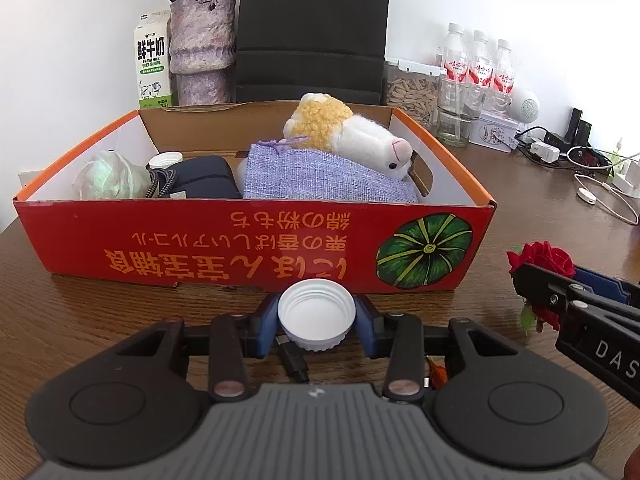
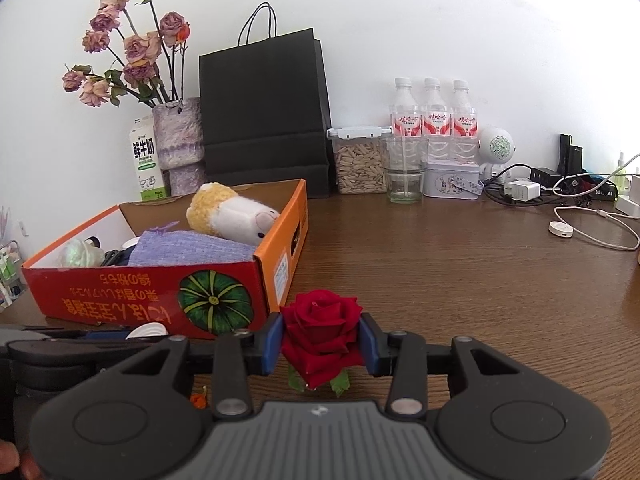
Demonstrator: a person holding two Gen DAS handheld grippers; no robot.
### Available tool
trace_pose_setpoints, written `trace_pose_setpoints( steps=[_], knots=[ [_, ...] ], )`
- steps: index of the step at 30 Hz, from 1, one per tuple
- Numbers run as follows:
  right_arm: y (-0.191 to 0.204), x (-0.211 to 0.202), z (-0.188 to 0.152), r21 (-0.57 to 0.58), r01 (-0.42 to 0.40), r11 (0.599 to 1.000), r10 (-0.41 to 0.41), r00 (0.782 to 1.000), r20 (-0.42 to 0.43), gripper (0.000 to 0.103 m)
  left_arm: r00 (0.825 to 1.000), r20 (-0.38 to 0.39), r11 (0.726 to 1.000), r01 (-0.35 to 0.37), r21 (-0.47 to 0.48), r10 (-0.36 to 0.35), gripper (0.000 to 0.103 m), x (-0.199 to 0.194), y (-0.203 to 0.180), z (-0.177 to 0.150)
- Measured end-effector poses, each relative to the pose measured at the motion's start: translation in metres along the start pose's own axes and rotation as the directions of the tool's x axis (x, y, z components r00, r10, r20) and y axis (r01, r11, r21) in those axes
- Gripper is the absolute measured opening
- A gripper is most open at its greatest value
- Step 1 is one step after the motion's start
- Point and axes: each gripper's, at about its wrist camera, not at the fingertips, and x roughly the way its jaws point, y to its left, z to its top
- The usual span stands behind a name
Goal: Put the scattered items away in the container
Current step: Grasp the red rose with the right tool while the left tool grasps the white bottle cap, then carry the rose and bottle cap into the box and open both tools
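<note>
1. The left gripper (image 1: 317,322) is level and low over the wooden table (image 1: 100,304), its blue pads pressed against both sides of a white bottle cap (image 1: 317,318), open side up, just in front of the red cardboard box (image 1: 240,240) at 12 o'clock.
2. The right gripper (image 2: 322,344) is clamped on a red rose (image 2: 320,332), its blue pads against the bloom; the box corner sits at 11 o'clock.
3. In the left view the right gripper enters at 3 o'clock, covering most of the rose.
4. The box holds a plush sheep (image 1: 348,136) lying on a lilac cloth pouch (image 1: 320,178), with a pale green bundle (image 1: 110,176) at its 9 o'clock.
5. A dark item between them is partly hidden by the front wall and hard to identify.
6. The rose stem is hidden beneath the gripper body.
</note>
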Motion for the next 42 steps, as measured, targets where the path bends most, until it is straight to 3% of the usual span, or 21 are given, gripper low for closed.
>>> trace_pose_setpoints(
  steps=[15, 24, 34, 40, 42],
  knots=[
    [-0.005, -0.002, 0.0, 0.042, -0.026, 0.999, 0.025, 0.999, 0.027, 0.039, 0.994, 0.094, 0.998, 0.065, -0.021, -0.063, 0.04, -0.03, 0.035, 0.0],
    [0.014, -0.025, 0.001, -0.012, 0.017, 1.0, -0.015, 0.984, 0.175, 0.039, 0.984, 0.161, 0.995, 0.087, -0.042, -0.079, 0.04, -0.052, 0.07, 0.004],
    [0.064, -0.014, 0.037, -0.016, -0.091, 0.996, 0.092, 0.97, 0.226, 0.039, 0.943, 0.324, 0.995, 0.089, -0.033, -0.073, 0.04, -0.078, 0.099, 0.044],
    [0.108, 0.013, 0.068, -0.071, -0.128, 0.989, 0.142, 0.96, 0.241, 0.039, 0.918, 0.397, 0.999, 0.035, -0.012, -0.027, 0.041, -0.057, 0.11, 0.079],
    [0.122, 0.027, 0.077, -0.089, -0.133, 0.987, 0.151, 0.96, 0.237, 0.039, 0.916, 0.4, 1.0, -0.001, -0.006, 0.004, 0.041, -0.042, 0.115, 0.087]
  ],
)
